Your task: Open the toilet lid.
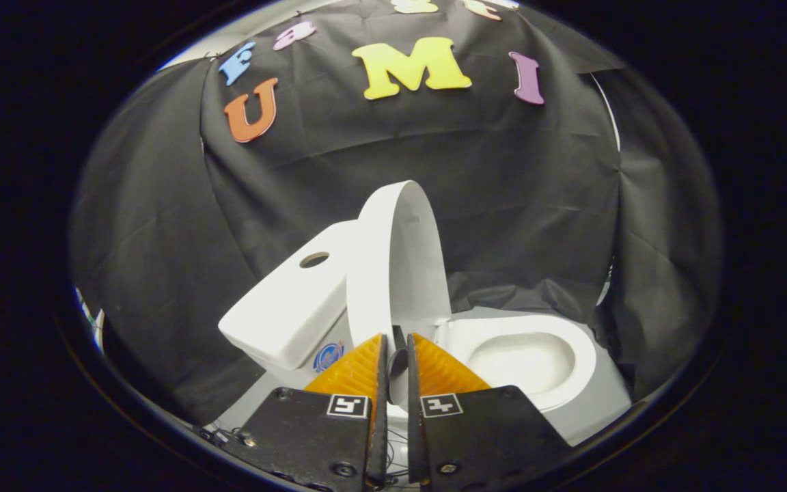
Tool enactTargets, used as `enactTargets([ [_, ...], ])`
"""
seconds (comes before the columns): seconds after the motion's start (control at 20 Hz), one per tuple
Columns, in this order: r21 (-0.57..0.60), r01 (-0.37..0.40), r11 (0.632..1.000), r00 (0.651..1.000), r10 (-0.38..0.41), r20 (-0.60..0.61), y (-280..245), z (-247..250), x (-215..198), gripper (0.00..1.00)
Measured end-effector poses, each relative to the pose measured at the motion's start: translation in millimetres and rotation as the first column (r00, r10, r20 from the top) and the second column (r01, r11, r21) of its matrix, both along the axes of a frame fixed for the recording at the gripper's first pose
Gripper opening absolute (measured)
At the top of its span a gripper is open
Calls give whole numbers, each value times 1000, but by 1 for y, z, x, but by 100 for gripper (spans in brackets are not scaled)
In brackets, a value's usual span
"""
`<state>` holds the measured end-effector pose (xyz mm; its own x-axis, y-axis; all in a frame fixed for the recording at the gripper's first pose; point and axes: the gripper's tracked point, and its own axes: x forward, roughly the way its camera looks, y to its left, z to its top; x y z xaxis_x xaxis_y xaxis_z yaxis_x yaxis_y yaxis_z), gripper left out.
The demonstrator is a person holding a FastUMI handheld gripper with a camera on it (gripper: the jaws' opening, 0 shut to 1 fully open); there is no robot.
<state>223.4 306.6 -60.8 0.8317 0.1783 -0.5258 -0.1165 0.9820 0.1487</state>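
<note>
Toilet (537,355) stands on a pale floor (605,403) against the black cloth wall (503,205). Its lid (400,266) is raised, upright and leaning back toward the tank (291,307). The bowl (523,359) lies open beside the lid, rim showing all round.

The tank has a round hole (314,260) in its top and a small blue sticker (328,357) low on its side.

Tool (397,342): fingers (359,369) close together, a narrow slit between them. The lower edge of the lid sits at the fingertips, with a dark hinge piece (399,359) in the gap. Cannot tell whether both fingers press on the lid or merely flank it.

Each finger base carries a square black-and-white marker (347,406). Thin wires (219,434) trail on the floor beside the tool's body.
</note>
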Motion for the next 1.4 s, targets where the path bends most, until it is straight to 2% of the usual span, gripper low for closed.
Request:
enactTargets([
  [0.55, -66, -50, 997, 998, 51, 20, 37, -5, 1, 15],
  [0.8, -116, -94, 989, 994, 99, 38, 49, -9, 1, 15],
  [0.95, -135, -92, 986, 993, 102, 66, 50, -7, 2, 16],
  [1.05, -164, -123, 979, 989, 134, 62, 50, -7, 2, 22],
  [1.15, -131, -141, 981, 986, 151, 75, 47, 4, -4, 29],
  [1.4, -86, -121, 989, 983, 132, 131, 12, 35, -25, 80],
])
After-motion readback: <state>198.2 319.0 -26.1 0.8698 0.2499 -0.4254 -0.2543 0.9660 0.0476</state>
